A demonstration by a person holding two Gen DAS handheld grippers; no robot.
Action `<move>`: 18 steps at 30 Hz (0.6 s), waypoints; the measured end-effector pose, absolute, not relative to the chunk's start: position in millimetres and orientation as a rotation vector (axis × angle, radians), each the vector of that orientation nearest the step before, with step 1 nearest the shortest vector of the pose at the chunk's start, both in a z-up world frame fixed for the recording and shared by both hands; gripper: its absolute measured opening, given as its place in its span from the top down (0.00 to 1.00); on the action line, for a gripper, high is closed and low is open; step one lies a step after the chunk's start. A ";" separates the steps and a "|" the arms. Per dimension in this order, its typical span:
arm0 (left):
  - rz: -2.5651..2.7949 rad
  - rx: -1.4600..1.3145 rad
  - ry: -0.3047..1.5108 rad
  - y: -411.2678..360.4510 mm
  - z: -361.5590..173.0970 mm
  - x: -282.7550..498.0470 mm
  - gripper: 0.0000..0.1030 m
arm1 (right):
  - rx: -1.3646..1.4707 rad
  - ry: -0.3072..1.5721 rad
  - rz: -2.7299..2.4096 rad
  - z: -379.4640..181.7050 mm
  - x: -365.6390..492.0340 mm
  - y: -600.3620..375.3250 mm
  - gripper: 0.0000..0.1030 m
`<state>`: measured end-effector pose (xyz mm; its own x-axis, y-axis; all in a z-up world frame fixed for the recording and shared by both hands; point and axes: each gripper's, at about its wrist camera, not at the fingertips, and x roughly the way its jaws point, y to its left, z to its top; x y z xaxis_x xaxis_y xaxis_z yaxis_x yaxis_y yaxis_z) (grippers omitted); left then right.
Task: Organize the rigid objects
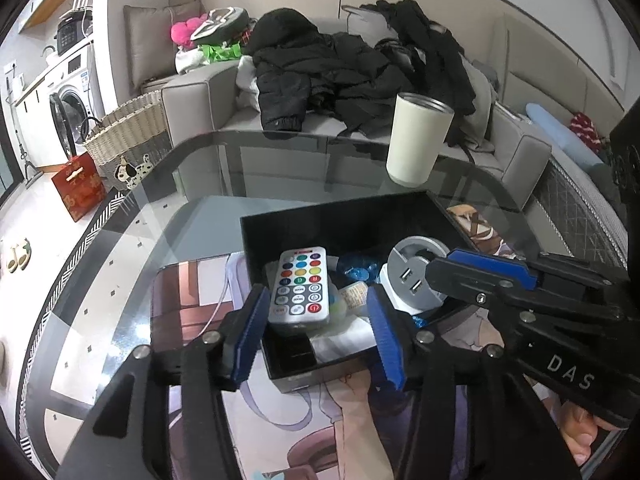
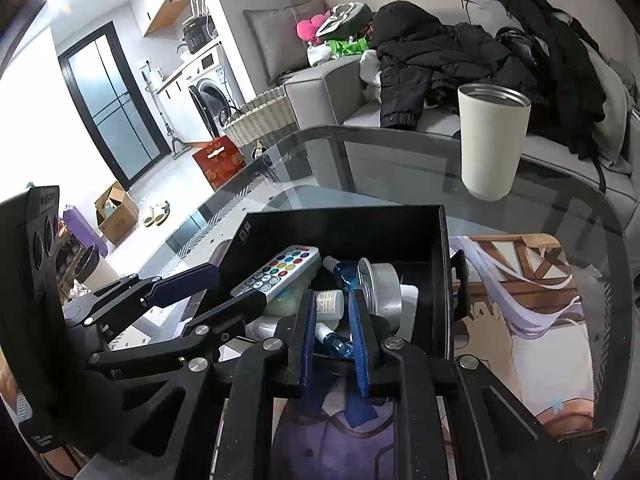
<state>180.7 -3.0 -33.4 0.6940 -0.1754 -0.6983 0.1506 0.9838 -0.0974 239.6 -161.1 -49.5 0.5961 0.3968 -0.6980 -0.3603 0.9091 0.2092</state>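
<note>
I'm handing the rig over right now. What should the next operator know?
Left gripper: jaws open, either side of the remote control, not clamped.
Right gripper: jaws open but narrow, empty, over the small bottles in the black box.
Done: remote, bottles and the grey USB hub lie in the box.
Left: the cream tumbler stands outside on the glass table.

A glass table [image 1: 280,168] with rounded corners carries everything. Directly on it lie a printed mat [image 1: 192,288] with cartoon artwork, a black open box [image 1: 320,220] resting partly on that mat, and a cream cup [image 1: 418,138] standing upright near the far edge, apart from the box.
</note>
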 end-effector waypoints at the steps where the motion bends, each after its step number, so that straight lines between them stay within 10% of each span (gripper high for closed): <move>1: -0.176 -0.031 0.773 -2.8 -32.1 178.5 0.49 | 0.044 0.812 0.439 -47.6 237.2 -161.2 0.82; 18: -0.001 0.038 0.341 -6.4 24.8 116.4 0.44 | -0.010 0.421 0.387 8.8 165.1 -174.8 0.47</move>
